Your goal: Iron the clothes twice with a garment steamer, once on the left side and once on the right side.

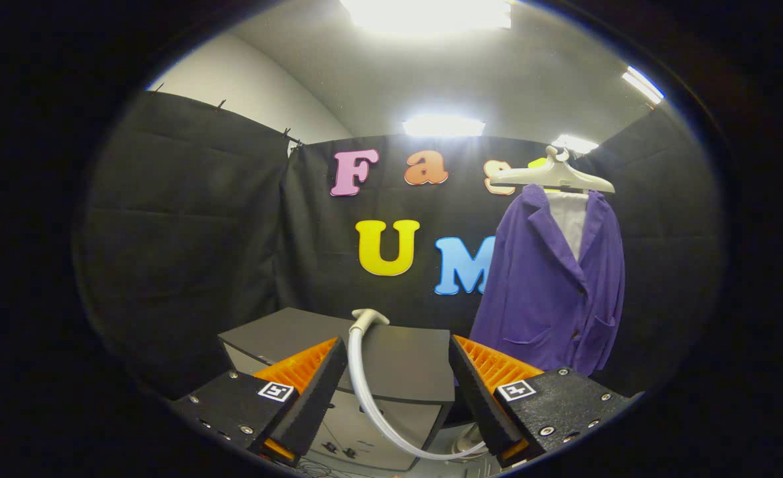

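Currently: hand-held gripper [398, 392] fingers apart, gripping nothing | steamer hose [365, 385] between fingers, nozzle at 12 o'clock just ahead | purple jacket [551, 292] on hanger [554, 174], 2 o'clock beyond | grey surface [398, 358] under hose | ceiling lights [443, 125] on

hand-held gripper [398, 382] open, purple jacket [551, 292] beyond
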`<state>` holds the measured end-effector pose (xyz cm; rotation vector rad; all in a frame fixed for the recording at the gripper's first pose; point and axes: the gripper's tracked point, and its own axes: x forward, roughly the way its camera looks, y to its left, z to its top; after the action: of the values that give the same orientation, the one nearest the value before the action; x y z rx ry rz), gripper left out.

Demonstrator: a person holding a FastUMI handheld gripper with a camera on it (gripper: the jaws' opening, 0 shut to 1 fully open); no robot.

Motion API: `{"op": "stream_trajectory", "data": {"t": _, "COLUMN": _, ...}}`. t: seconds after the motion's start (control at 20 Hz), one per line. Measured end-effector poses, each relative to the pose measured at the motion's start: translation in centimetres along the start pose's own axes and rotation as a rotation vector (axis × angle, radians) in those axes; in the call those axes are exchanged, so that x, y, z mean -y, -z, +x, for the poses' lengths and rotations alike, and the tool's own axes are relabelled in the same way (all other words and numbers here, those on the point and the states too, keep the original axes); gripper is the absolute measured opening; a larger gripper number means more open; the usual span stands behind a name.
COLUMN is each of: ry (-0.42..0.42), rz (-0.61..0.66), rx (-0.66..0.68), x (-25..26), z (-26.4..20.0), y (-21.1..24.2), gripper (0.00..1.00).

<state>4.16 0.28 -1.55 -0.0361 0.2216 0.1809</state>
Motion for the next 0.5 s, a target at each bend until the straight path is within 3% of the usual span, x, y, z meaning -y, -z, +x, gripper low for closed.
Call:
{"op": "stream_trajectory", "data": {"t": 0.3, "ry": -0.029, "rz": 0.138, "rx": -0.088, "x": -1.5, "z": 6.8, "y": 0.0, "gripper": 0.95}}
{"op": "stream_trajectory", "data": {"t": 0.5, "ry": 0.02, "rz": 0.146, "rx": -0.147, "x": -1.7, "z": 13.6, "y": 0.9, "gripper": 0.94}}
